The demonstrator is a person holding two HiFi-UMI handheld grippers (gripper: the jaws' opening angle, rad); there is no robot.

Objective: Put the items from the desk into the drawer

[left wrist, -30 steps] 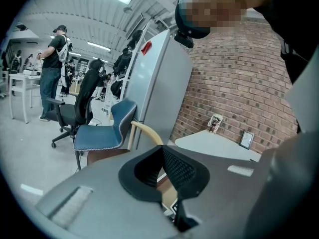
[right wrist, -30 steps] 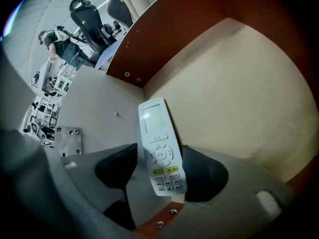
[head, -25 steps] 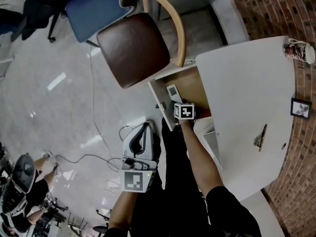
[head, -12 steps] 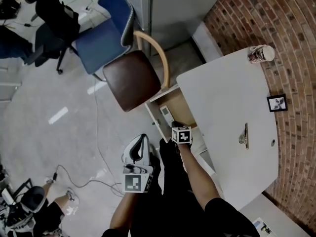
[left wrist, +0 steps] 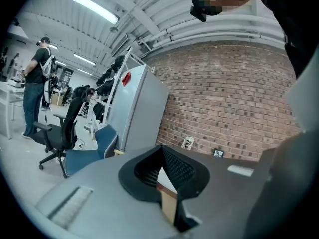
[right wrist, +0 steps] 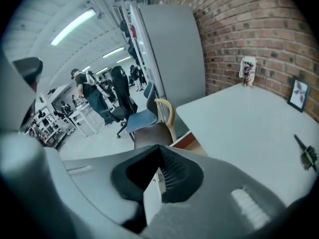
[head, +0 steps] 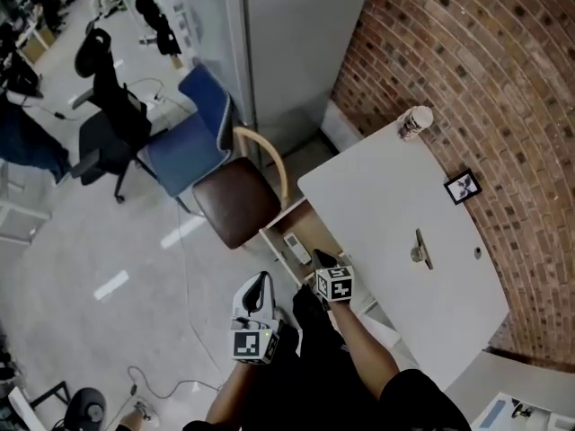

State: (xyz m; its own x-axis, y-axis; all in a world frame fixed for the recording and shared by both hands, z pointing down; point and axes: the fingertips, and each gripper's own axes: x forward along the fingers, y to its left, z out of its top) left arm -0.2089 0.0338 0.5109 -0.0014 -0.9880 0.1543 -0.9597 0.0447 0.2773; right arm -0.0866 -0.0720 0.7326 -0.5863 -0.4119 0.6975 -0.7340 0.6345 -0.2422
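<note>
The wooden drawer [head: 313, 224] stands pulled out from the left side of the white desk [head: 377, 205], and a small white device [head: 294, 243] lies inside it. My right gripper [head: 322, 259] hovers above the drawer's near end; its jaws have just been closing and now meet with nothing between them [right wrist: 159, 156]. The left gripper [head: 260, 281] hangs off to the left of the drawer over the floor, shut and empty [left wrist: 160, 148]. A metal clip [head: 420, 248] still lies on the desktop, seen also in the right gripper view [right wrist: 306, 154].
A patterned cup [head: 414, 122] stands at the desk's far corner, and a small picture frame [head: 462, 187] leans on the brick wall. A brown-seated wooden chair [head: 238, 206] and a blue chair [head: 184, 146] stand beyond the drawer. A grey cabinet [head: 287, 43] is behind them.
Both grippers have risen, the right one up and away from the drawer, where the white device stays. The head view has lifted, taking in more of the room.
</note>
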